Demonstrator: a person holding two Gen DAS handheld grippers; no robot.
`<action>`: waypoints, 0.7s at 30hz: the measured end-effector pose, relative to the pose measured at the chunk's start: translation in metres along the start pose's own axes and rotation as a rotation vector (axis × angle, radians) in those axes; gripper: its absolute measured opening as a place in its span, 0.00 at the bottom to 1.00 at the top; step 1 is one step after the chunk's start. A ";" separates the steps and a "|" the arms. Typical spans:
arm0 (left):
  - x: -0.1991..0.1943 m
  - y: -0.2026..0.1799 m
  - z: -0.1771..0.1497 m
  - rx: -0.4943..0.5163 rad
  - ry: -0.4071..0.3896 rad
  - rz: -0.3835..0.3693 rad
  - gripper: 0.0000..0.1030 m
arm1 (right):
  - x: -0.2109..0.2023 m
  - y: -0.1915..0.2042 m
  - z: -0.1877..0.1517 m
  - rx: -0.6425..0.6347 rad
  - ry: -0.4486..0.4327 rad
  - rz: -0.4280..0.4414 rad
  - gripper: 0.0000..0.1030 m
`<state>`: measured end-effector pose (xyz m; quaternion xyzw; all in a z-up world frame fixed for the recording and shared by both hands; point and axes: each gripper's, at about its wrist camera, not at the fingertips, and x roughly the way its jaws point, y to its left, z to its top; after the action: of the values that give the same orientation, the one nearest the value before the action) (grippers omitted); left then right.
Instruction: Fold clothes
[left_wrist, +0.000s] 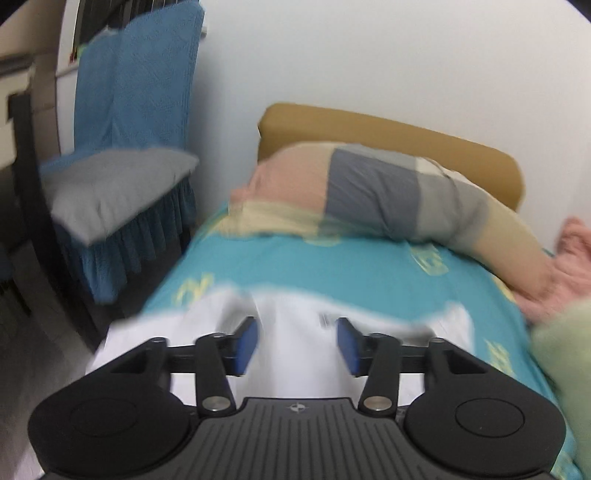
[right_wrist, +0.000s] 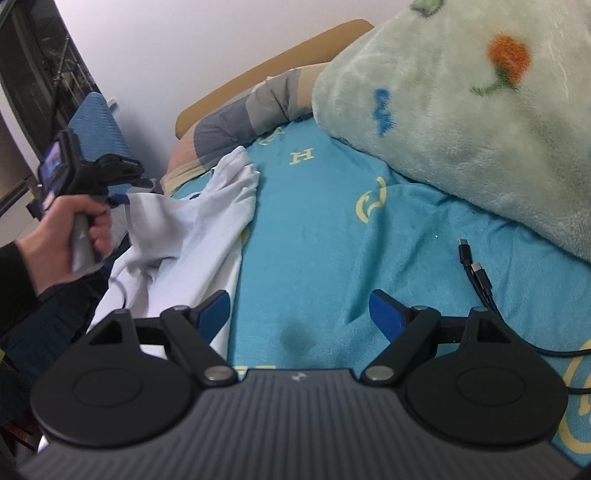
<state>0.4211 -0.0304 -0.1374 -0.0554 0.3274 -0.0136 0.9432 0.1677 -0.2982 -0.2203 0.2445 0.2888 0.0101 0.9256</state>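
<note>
- A bed covered by a turquoise sheet (right_wrist: 314, 229) with yellow printed letters serves as the work surface; it stands against a white wall (left_wrist: 369, 55).
- At the head of the bed, a mustard-brown headboard (left_wrist: 388, 129) backs a patchwork pillow (left_wrist: 388, 192) in grey, beige and pink.
- A pale green fleece blanket (right_wrist: 461, 122) with orange and blue motifs is heaped on the bed's far side, and a pink fabric (left_wrist: 569, 254) lies next to the pillow.
- Beside the bed, a chair in a blue cover (left_wrist: 136, 92) carries a grey cushion (left_wrist: 114, 192).
- A black USB cable (right_wrist: 476, 269) lies on the sheet, just ahead of the right gripper (right_wrist: 299, 314).
- The white garment (right_wrist: 195, 236) lies crumpled along the near edge of the bed, 1 part reaching toward the pillow.
- The left gripper (left_wrist: 297, 345) has its blue pads spread over the white cloth, pinching nothing; the view is motion-blurred.
- The right gripper is spread wide above bare sheet, just beside the garment's edge.
- The left hand (right_wrist: 70, 229) grips its handle.
</note>
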 end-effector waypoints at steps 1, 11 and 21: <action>-0.019 0.005 -0.012 -0.019 0.033 -0.023 0.55 | 0.000 0.001 0.001 0.000 0.003 0.006 0.81; -0.154 0.058 -0.185 -0.505 0.519 -0.172 0.40 | -0.037 0.015 0.006 -0.020 -0.048 0.078 0.81; -0.227 0.013 -0.235 -0.237 0.567 -0.175 0.37 | -0.101 0.037 -0.009 -0.176 -0.076 0.022 0.81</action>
<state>0.0977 -0.0261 -0.1824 -0.1866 0.5706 -0.0712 0.7965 0.0828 -0.2778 -0.1562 0.1658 0.2486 0.0362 0.9536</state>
